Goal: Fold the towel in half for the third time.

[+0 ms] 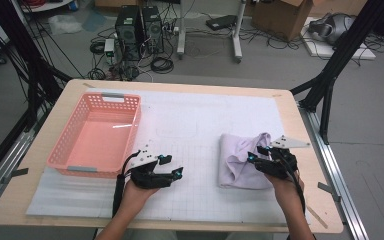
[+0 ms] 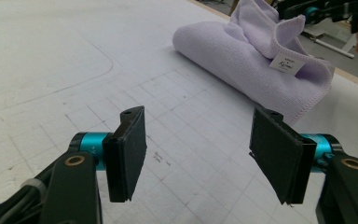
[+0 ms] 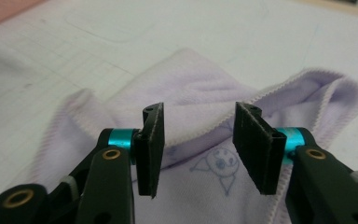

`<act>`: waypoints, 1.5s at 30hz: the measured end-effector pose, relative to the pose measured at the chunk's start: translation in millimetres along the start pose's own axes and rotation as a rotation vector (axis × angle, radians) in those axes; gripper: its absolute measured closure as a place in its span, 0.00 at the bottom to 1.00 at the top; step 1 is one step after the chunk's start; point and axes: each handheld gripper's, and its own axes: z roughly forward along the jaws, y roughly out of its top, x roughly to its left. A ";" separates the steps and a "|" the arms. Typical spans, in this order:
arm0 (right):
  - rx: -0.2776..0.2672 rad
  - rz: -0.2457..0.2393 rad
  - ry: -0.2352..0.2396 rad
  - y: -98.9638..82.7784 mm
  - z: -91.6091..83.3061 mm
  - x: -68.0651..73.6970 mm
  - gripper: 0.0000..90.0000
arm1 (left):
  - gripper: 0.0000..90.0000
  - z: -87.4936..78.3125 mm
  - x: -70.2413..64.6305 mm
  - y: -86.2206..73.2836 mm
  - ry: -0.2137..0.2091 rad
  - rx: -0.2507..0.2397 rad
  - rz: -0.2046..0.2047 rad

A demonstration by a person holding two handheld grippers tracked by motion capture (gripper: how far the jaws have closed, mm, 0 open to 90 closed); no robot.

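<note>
A pale purple towel (image 1: 240, 160) lies folded and rumpled on the right half of the white gridded mat (image 1: 205, 125). My right gripper (image 1: 254, 154) hovers over the towel's right side with its jaws apart. In the right gripper view, the right gripper (image 3: 198, 147) is open just above a raised hemmed fold of the towel (image 3: 191, 93), nothing pinched between the pads. My left gripper (image 1: 172, 166) rests low over the mat, left of the towel, and is open. The left gripper view shows the left gripper (image 2: 198, 154) with empty jaws and the towel (image 2: 247, 56) farther off with a white label.
An empty pink plastic basket (image 1: 97, 135) stands at the left on the mat. The wooden table edge (image 1: 310, 150) runs close to the towel's right side. Black frame struts, cables and computer cases stand on the floor beyond the table.
</note>
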 end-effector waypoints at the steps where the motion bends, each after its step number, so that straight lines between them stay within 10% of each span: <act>1: 0.023 0.014 -0.002 0.5 5.8 -0.9 0.55 | 0.41 0.1 0.0 -0.4 -0.001 0.001 -0.001; 7: 0.091 0.029 0.067 -7.5 21.9 -4.4 0.99 | 0.41 -0.3 1.3 -1.0 0.004 0.005 -0.003; 12: 0.069 0.031 0.053 -12.4 6.9 -9.6 0.99 | 0.41 -0.1 1.5 -1.0 0.005 0.004 -0.006; 20: 0.010 0.052 0.104 -7.0 9.0 -5.2 0.58 | 0.41 -0.1 1.4 -0.8 0.008 0.004 -0.006; 29: 0.146 -0.137 0.128 -11.2 31.2 20.0 0.96 | 0.41 -0.7 1.1 -0.9 0.005 0.004 -0.009; 39: 0.080 -0.132 0.063 -9.2 -21.2 -0.7 0.97 | 0.41 -1.4 2.3 -0.7 0.008 0.002 -0.011; 45: 0.153 -0.146 -0.021 -19.0 -44.5 -16.6 0.82 | 0.41 -0.4 1.4 -0.8 0.008 0.005 -0.007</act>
